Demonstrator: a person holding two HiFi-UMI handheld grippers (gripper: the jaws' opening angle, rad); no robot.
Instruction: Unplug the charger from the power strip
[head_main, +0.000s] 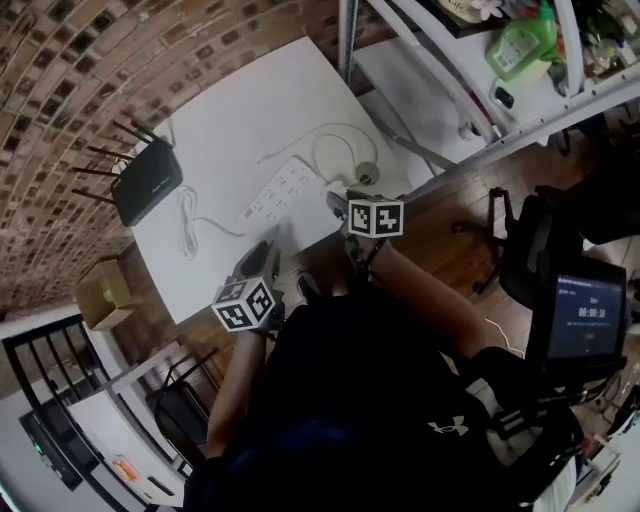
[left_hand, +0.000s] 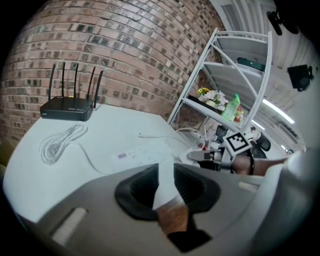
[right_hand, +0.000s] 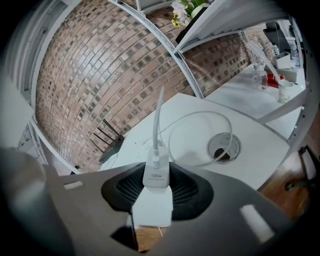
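My right gripper (right_hand: 157, 174) is shut on a white charger (right_hand: 156, 196), whose white cable (right_hand: 159, 120) rises from its top and loops across the table. The charger is clear of the power strip and hangs above the table's near edge. The white power strip (head_main: 283, 189) lies flat mid-table, just beyond the right gripper (head_main: 336, 205). Near the front edge, my left gripper (head_main: 258, 260) hovers left of the strip. In the left gripper view its jaws (left_hand: 165, 172) stand a little apart with nothing between them, and the strip (left_hand: 142, 152) lies ahead.
A black router (head_main: 146, 180) with antennas stands at the table's far left by the brick wall, a coiled white cable (head_main: 187, 222) beside it. A round cable hole (head_main: 368, 176) lies near the right corner. A white metal shelf (head_main: 470, 90) stands to the right.
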